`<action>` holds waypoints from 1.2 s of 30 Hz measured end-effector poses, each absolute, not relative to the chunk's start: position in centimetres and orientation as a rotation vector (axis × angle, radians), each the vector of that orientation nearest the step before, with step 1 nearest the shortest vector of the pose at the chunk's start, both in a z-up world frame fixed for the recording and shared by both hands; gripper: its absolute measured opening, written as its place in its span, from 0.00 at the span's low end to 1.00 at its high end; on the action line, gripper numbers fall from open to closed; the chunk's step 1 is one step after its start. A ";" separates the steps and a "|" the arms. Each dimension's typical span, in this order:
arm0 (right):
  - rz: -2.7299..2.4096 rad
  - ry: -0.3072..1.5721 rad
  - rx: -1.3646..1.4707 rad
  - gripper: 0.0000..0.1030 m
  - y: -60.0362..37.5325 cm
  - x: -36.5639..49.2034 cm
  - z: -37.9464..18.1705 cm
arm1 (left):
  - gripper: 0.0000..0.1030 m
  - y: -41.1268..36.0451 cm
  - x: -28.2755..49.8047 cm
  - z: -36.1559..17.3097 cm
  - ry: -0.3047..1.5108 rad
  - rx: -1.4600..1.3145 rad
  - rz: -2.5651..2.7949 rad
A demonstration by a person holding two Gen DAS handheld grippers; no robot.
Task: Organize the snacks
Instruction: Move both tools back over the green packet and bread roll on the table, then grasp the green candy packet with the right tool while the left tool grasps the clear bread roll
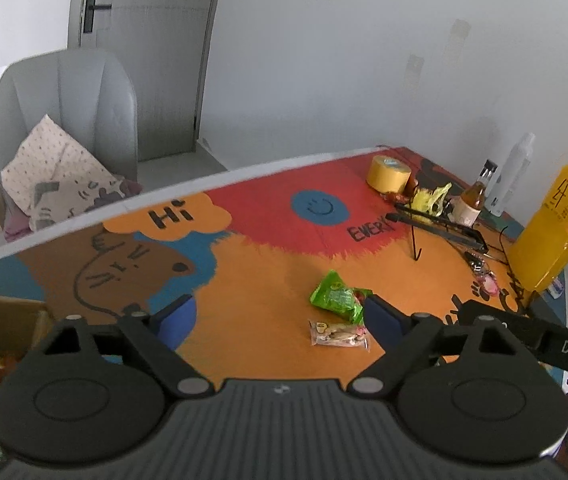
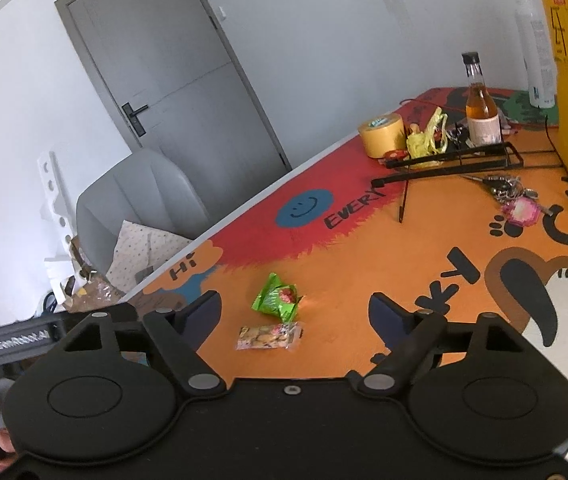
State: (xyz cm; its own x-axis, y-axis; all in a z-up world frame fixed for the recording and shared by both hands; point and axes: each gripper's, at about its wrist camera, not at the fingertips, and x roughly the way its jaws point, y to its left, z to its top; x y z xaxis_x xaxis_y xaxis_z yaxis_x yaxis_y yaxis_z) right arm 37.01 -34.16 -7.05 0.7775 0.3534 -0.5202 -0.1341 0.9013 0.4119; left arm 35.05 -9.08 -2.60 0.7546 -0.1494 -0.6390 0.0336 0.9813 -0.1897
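Left gripper (image 1: 278, 316): jaws wide, empty; right gripper (image 2: 295, 314): same
Snacks: crinkled green foil packet (image 2: 276, 299) and clear plastic cracker packet (image 2: 268, 336) lay just beside each other on painted orange tabletop (image 2: 363, 280)
Risk: flat clear packet could slide under the fingers; neighbour nudged

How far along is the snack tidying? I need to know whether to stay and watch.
Done: nothing I can confirm; a cardboard box sits at the left table edge, contents unclear. In hand: nothing; the left gripper and right gripper are both open and empty. Left: the green snack packet and the clear snack packet lie loose on the table.
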 end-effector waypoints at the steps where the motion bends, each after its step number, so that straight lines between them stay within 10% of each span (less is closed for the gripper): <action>1: 0.270 0.632 0.369 0.79 -34.2 37.2 -7.3 | 0.86 -9.3 35.3 -3.0 0.715 -0.174 -0.100; 29: 0.204 0.692 0.512 0.78 -36.8 41.4 -13.7 | 0.83 -15.7 40.2 -11.4 0.764 -0.211 -0.059; 36: 0.230 0.697 0.483 0.78 -35.1 42.3 -13.8 | 0.48 -14.5 40.1 -11.5 0.733 -0.241 -0.026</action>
State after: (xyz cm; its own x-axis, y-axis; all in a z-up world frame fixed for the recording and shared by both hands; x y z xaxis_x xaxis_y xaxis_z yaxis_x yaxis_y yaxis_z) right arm 42.30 -35.06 -13.76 0.7477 0.3587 -0.5588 -0.0435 0.8662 0.4979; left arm 40.11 -14.55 -11.51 0.7442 -0.1076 -0.6592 -0.0601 0.9721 -0.2265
